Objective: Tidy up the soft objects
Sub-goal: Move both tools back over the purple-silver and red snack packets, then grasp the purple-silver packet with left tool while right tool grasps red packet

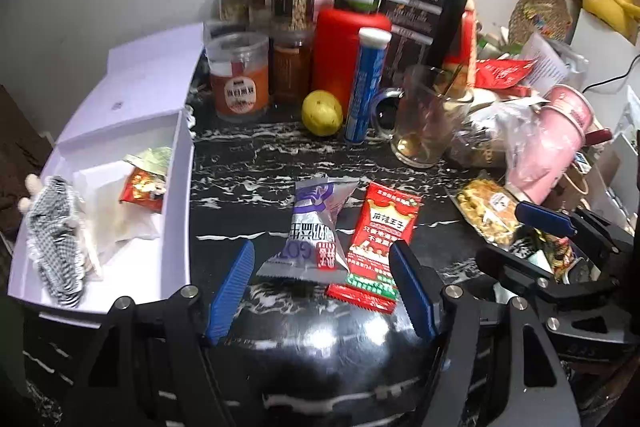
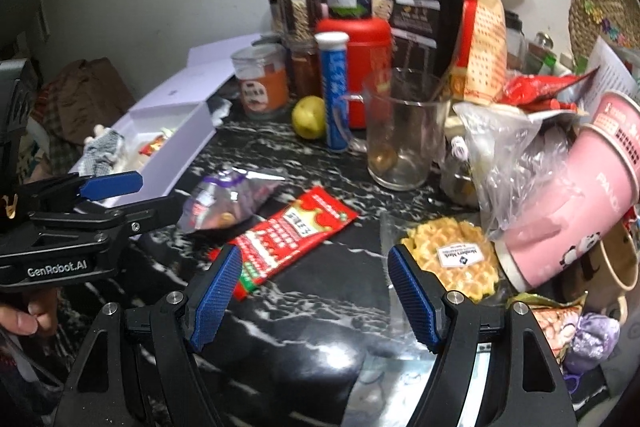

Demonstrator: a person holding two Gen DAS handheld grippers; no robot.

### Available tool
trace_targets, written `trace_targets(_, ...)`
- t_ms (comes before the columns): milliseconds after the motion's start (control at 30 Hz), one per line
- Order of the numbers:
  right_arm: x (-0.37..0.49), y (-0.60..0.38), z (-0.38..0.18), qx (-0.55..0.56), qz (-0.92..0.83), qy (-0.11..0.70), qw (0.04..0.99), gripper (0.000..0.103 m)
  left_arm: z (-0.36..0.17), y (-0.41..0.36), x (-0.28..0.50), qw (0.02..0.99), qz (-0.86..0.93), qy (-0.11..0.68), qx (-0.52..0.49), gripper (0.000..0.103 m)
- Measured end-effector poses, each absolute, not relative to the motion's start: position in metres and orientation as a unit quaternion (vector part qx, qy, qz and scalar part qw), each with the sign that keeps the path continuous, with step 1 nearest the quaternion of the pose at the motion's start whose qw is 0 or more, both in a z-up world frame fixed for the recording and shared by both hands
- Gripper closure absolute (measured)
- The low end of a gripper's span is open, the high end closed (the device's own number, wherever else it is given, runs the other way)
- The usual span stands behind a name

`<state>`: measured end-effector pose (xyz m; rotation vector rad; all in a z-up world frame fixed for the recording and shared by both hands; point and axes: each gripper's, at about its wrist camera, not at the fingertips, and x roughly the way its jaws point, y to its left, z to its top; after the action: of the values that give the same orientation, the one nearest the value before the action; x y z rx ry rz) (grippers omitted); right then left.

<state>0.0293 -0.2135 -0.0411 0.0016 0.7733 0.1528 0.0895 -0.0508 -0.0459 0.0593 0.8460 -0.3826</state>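
Observation:
A silver and purple snack packet (image 1: pixel 312 227) (image 2: pixel 228 199) and a red snack packet (image 1: pixel 376 247) (image 2: pixel 292 231) lie side by side on the black marble counter. My left gripper (image 1: pixel 324 291) is open just short of them, with both packets' near ends lying between its blue fingers and untouched by the pads. A clear-wrapped waffle biscuit (image 2: pixel 456 263) (image 1: pixel 490 211) lies to the right. My right gripper (image 2: pixel 316 291) hangs open over bare counter between the red packet and the waffle. The white box (image 1: pixel 176 187) (image 2: pixel 188 147) at the left holds a checkered cloth doll (image 1: pixel 56 227) and a red packet (image 1: pixel 144 179).
Behind the packets stand a glass mug (image 1: pixel 428 119), a blue tube (image 1: pixel 366 83), a yellow fruit (image 1: pixel 322 113), a red canister (image 1: pixel 344 55) and several jars (image 1: pixel 240 75). Pink paper cups (image 2: pixel 572 195) and a plastic bag crowd the right side. A hand (image 2: pixel 24 315) holds the left tool.

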Motion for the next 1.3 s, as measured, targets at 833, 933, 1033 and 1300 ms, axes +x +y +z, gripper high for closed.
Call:
trace_targets(833, 0.07, -0.22, -0.078, 0.016, 0.067, 0.427, 0.902, 0.028, -0.103, -0.068, 0.157, 0.863, -0.193, 0.466, 0.039, 0.062)
trace_targets(933, 0.073, -0.218, -0.081, 0.022, 0.065, 0.432, 0.899, 0.028, -0.101, -0.065, 0.152, 0.865, -0.195, 0.463, 0.025, 0.064)
trace_targets(1033, 0.076, -0.217, -0.084, 0.032, 0.064, 0.437, 0.897, 0.028, -0.098, -0.061, 0.14, 0.866, -0.195, 0.459, 0.017, 0.065)
trace_targets(1300, 0.087, -0.203, -0.092, 0.045, 0.061, 0.443, 0.893, 0.028, -0.086, -0.037, 0.098, 0.881, -0.163, 0.445, -0.002, 0.066)
